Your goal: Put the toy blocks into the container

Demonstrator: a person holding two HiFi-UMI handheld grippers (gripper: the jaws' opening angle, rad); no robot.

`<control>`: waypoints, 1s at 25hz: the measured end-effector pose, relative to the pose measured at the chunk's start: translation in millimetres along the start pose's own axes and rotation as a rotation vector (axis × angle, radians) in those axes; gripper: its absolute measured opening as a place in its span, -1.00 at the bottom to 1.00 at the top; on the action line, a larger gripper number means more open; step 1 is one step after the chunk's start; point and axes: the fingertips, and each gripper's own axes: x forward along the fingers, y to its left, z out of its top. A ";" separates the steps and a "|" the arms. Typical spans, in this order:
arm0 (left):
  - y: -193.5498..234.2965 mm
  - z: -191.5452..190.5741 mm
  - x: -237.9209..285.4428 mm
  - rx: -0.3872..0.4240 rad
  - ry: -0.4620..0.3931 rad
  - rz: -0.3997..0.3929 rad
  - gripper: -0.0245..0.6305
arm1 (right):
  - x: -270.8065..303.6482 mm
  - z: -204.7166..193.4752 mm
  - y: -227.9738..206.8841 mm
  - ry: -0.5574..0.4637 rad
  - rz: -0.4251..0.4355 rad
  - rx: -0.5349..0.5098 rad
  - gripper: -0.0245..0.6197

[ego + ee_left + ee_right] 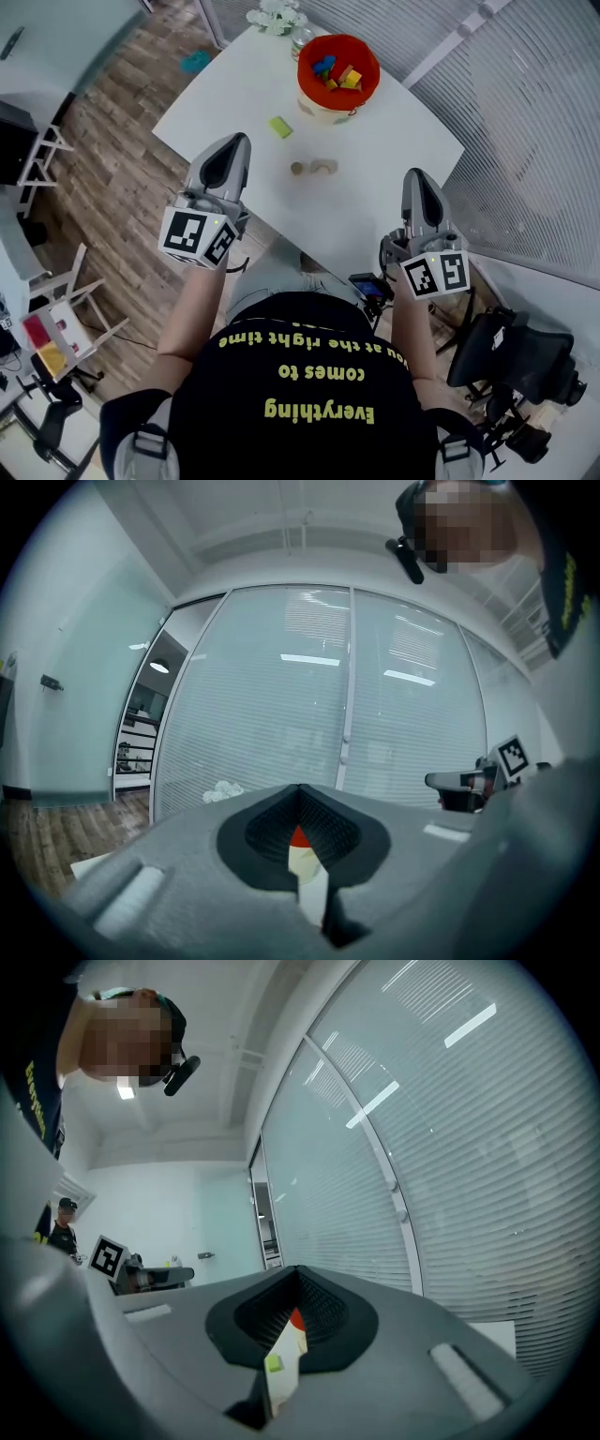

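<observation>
A red container (337, 73) with several coloured blocks inside stands at the far end of the white table (394, 187). On the table lie a green block (280, 127), a small wooden cylinder (297, 169) and a wooden arch block (324, 167). My left gripper (238, 141) hovers over the table's left edge, shut and empty, left of the wooden blocks. My right gripper (414, 174) is at the table's right side, also shut and empty. In the left gripper view a sliver of the red container (298, 836) shows between the closed jaws. In the right gripper view the green block (273, 1364) shows the same way.
White flowers (277, 16) and a glass jar (302, 39) stand at the table's far corner. A blue object (195, 62) lies on the wooden floor. A black office chair (511, 356) is at the right, a white frame (37, 150) at the left.
</observation>
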 end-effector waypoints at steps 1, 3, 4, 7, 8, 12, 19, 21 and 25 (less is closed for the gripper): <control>1.4 -1.4 0.0 0.000 0.003 0.000 -0.93 | 4.3 -6.2 1.0 0.019 0.009 0.005 -0.90; 4.3 -4.3 0.0 -0.005 0.008 0.000 -0.93 | 12.4 -18.8 5.0 0.058 0.039 0.017 -0.90; 5.8 -5.9 0.0 -0.008 0.009 0.000 -0.93 | 16.2 -25.5 7.7 0.080 0.055 0.016 -0.90; 10.7 -11.0 0.4 -0.019 0.014 0.008 -0.93 | 26.0 -45.5 16.1 0.153 0.092 -0.014 -0.90; 12.2 -12.8 0.8 -0.024 0.016 0.011 -0.93 | 28.5 -51.3 18.5 0.174 0.102 -0.028 -0.90; 15.1 -19.8 2.9 -0.036 0.027 0.010 -0.93 | 38.2 -72.0 22.4 0.244 0.136 -0.066 -0.90; 23.4 -31.8 12.8 -0.043 0.053 0.002 -0.93 | 65.3 -92.2 26.1 0.305 0.165 -0.066 -0.90; 26.8 -36.6 13.9 -0.044 0.063 0.006 -0.93 | 73.1 -94.0 29.0 0.306 0.168 -0.066 -0.90; 33.2 -43.0 16.6 -0.045 0.077 0.012 -0.93 | 86.3 -105.2 29.8 0.340 0.181 -0.088 -0.90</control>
